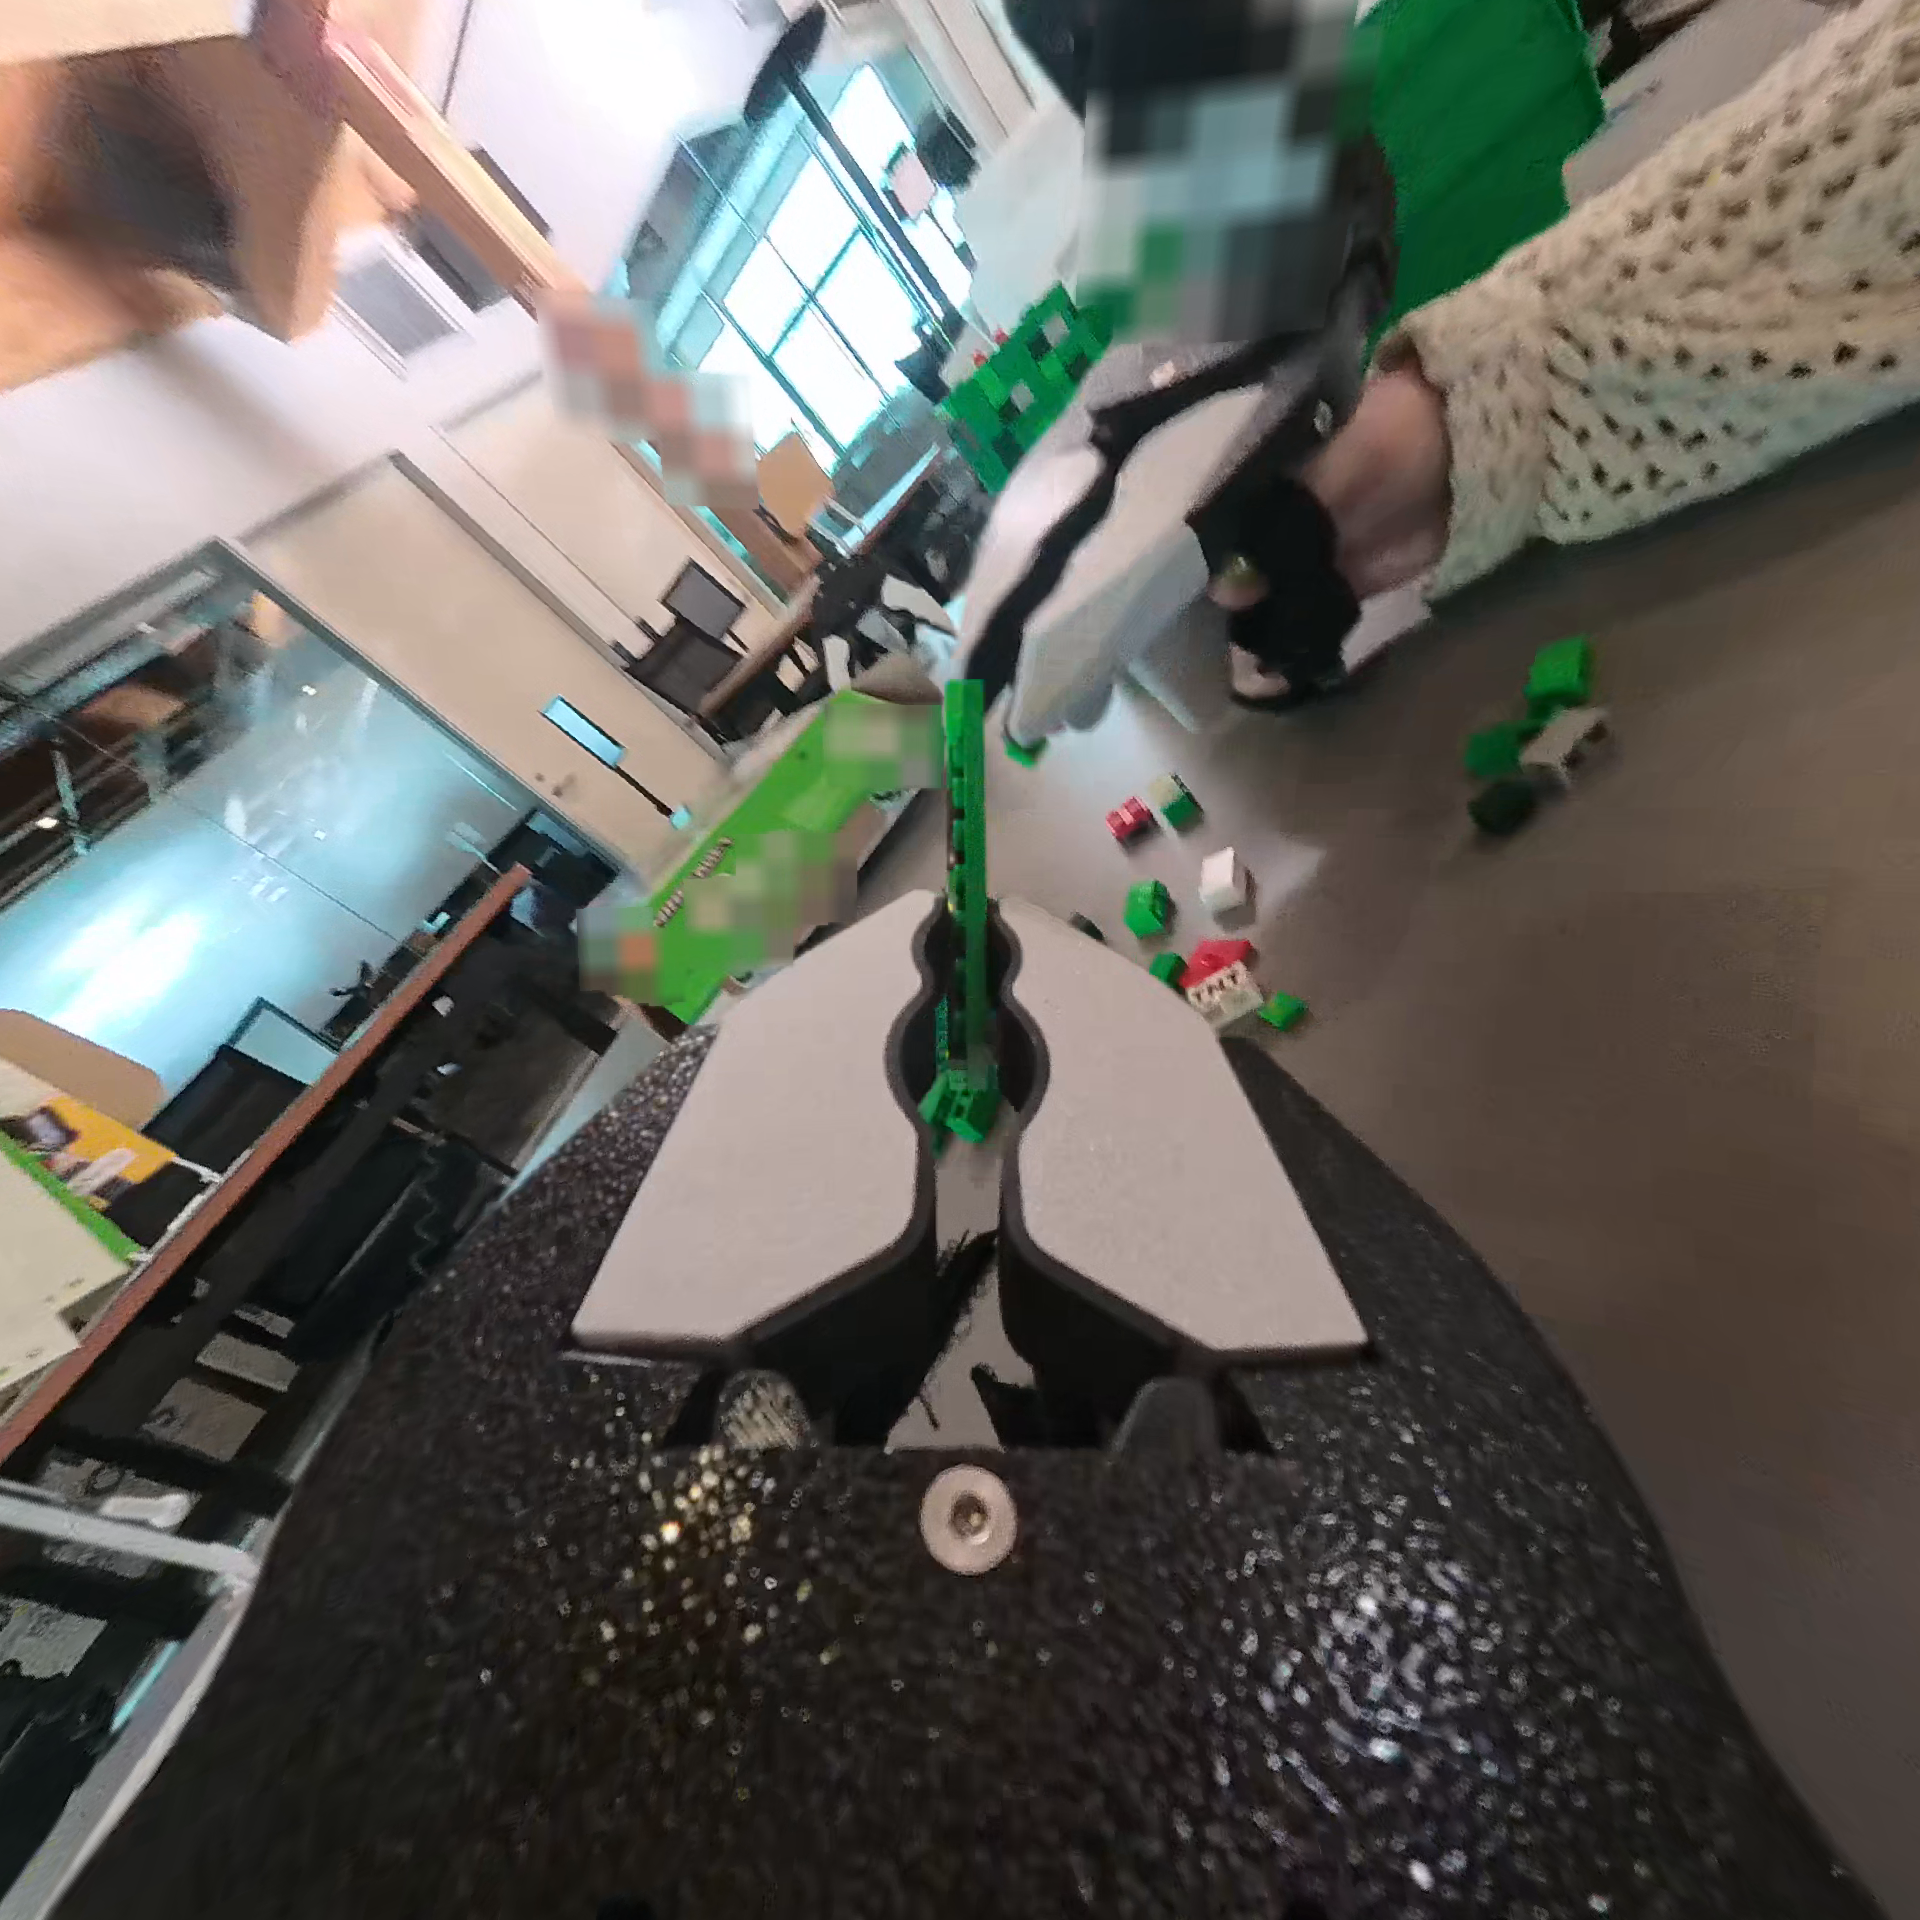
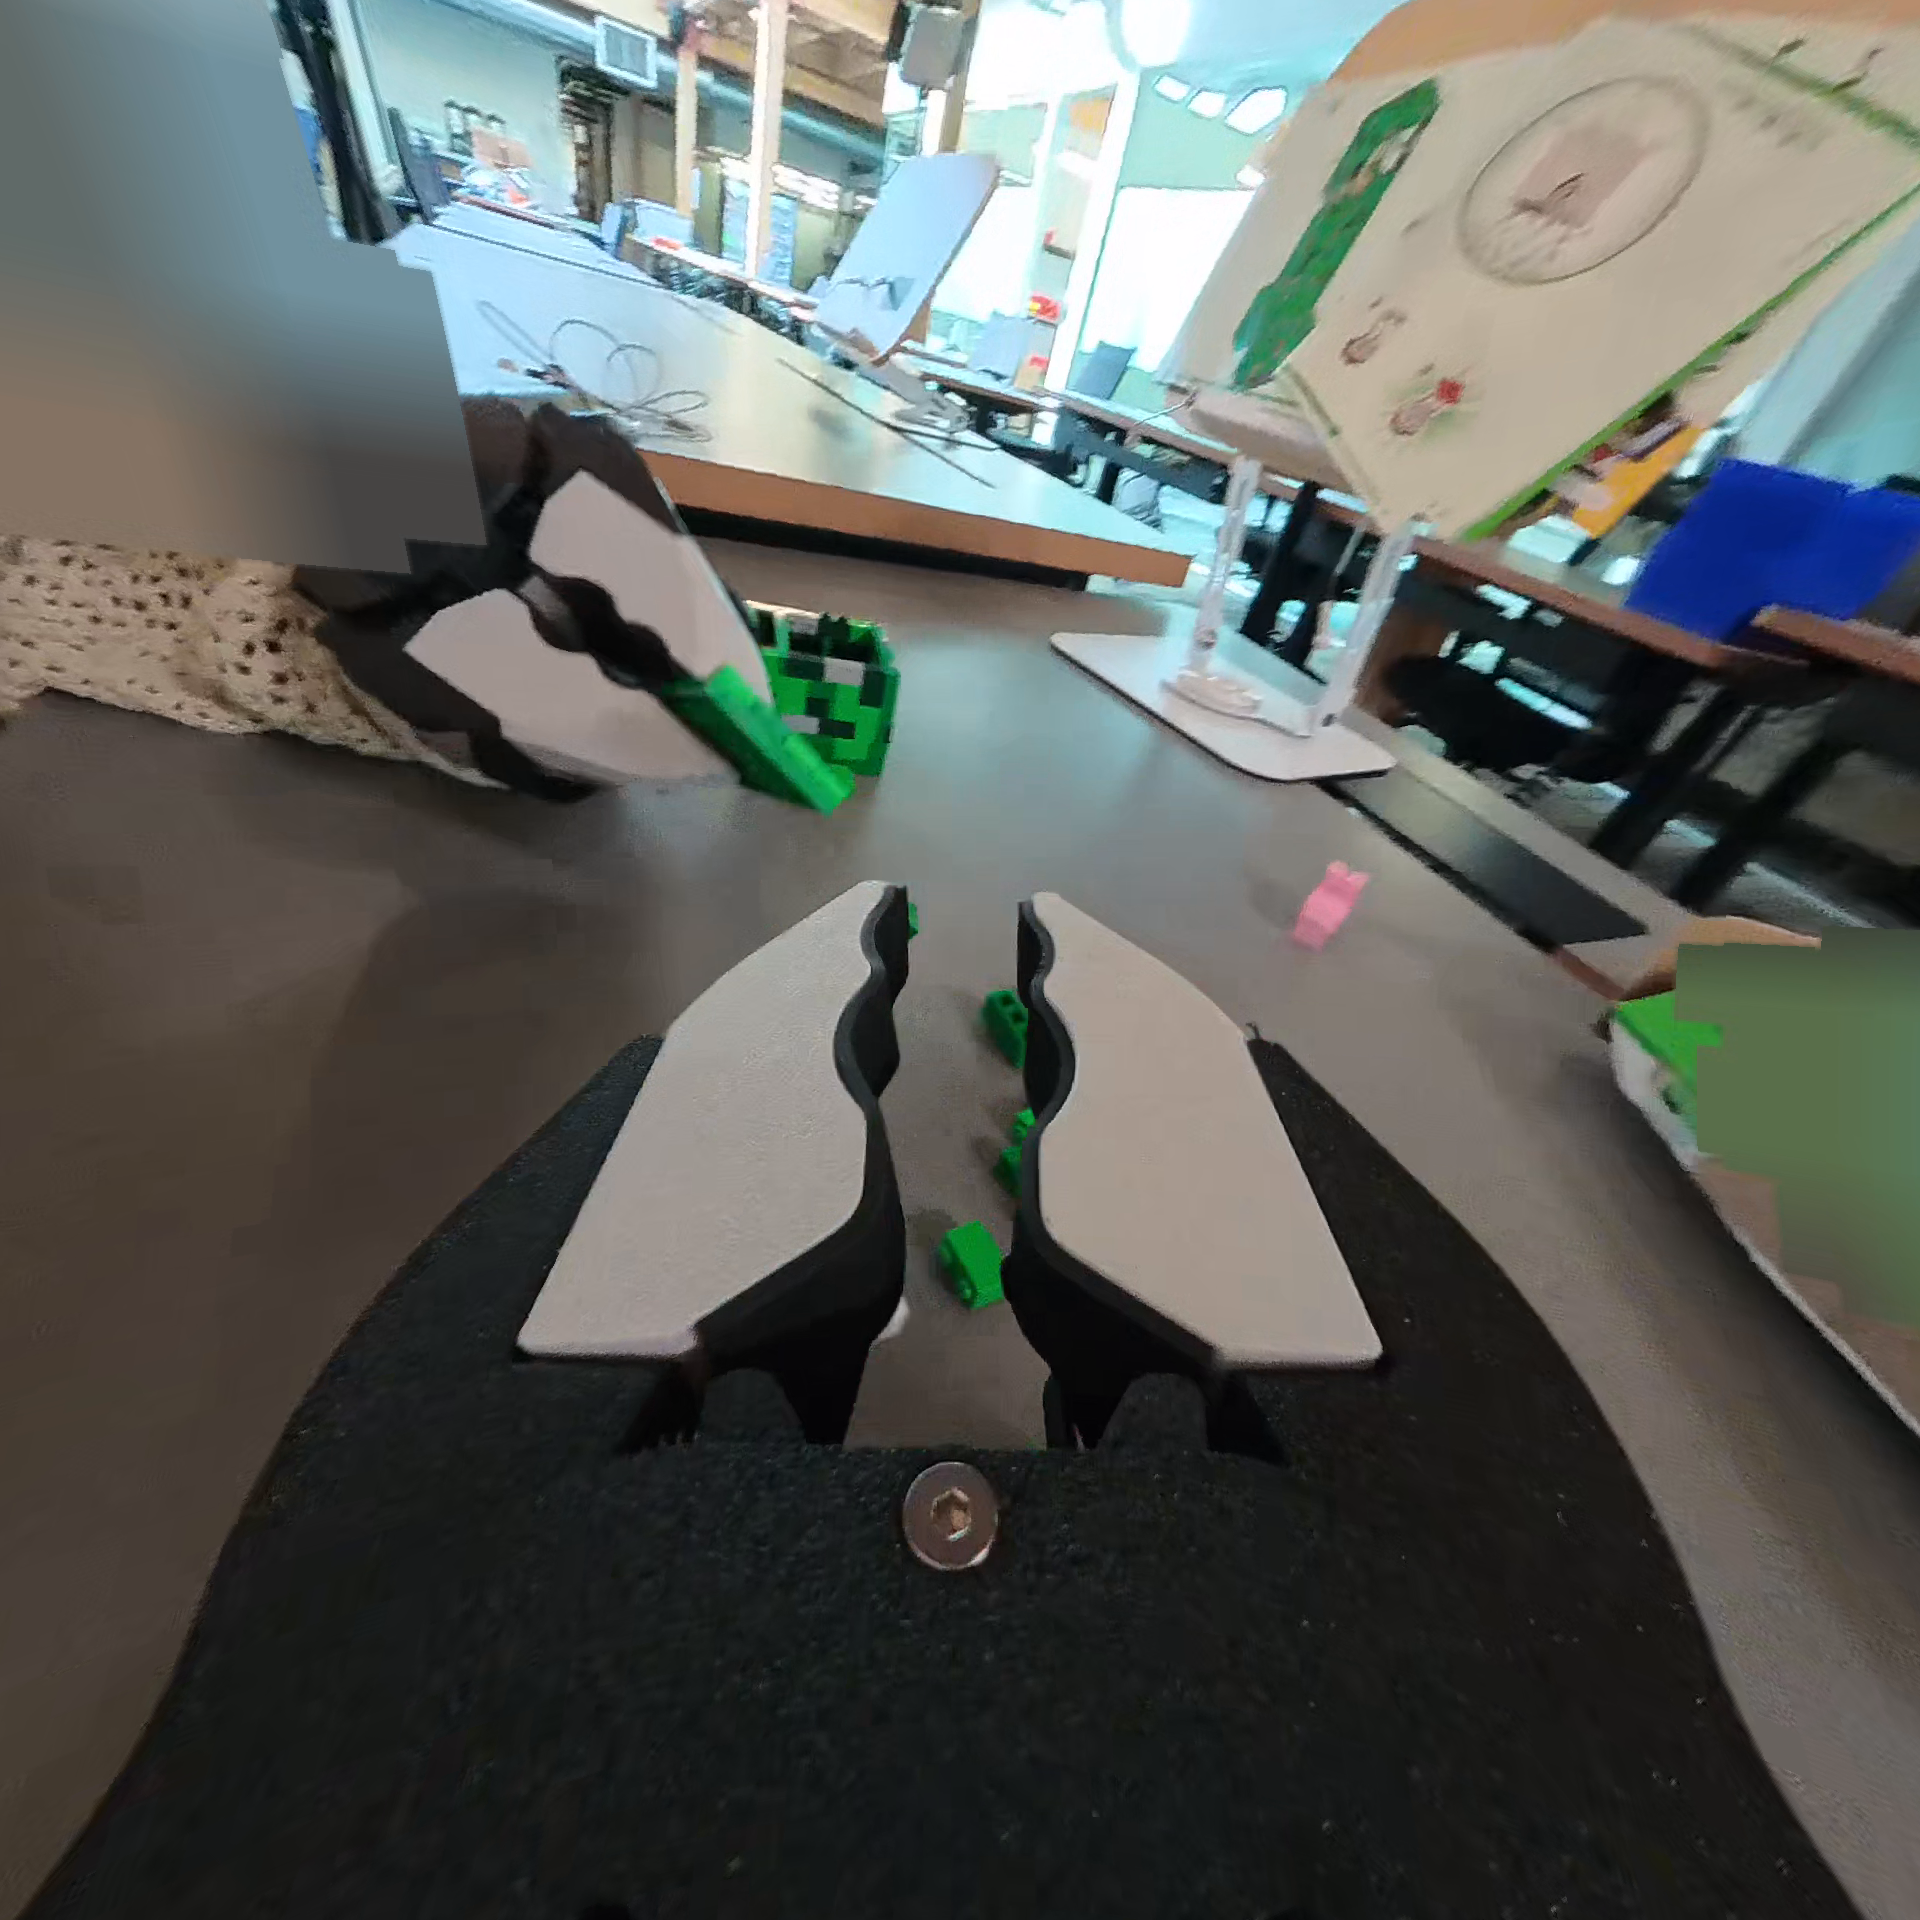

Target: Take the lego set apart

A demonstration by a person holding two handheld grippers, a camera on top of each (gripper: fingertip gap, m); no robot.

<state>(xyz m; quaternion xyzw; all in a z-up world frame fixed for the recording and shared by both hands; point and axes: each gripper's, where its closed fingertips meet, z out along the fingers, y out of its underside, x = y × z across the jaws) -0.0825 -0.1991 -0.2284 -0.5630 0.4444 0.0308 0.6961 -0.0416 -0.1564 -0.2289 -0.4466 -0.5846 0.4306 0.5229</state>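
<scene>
My left gripper (image 1: 966, 914) is shut on a long green lego plate (image 1: 964, 821), seen edge-on and sticking out past the fingertips. The right wrist view shows this gripper (image 2: 665, 686) tilted down, with the plate (image 2: 753, 743) reaching the table in front of a green and black lego block build (image 2: 836, 675). My right gripper (image 2: 961, 914) is open just above the grey table (image 2: 1039, 810), with nothing pressed between its pads. Small green bricks (image 2: 971, 1262) lie on the table under its fingers. It also shows in the left wrist view (image 1: 1039, 717), held by a hand in a knit sleeve.
Loose green, white and red bricks (image 1: 1221, 971) lie right of the left gripper, with more (image 1: 1538, 748) farther right. A pink piece (image 2: 1330, 904) lies ahead right. A booklet on a clear stand (image 2: 1226, 707) is behind it. A green box (image 1: 769, 862) lies on the left.
</scene>
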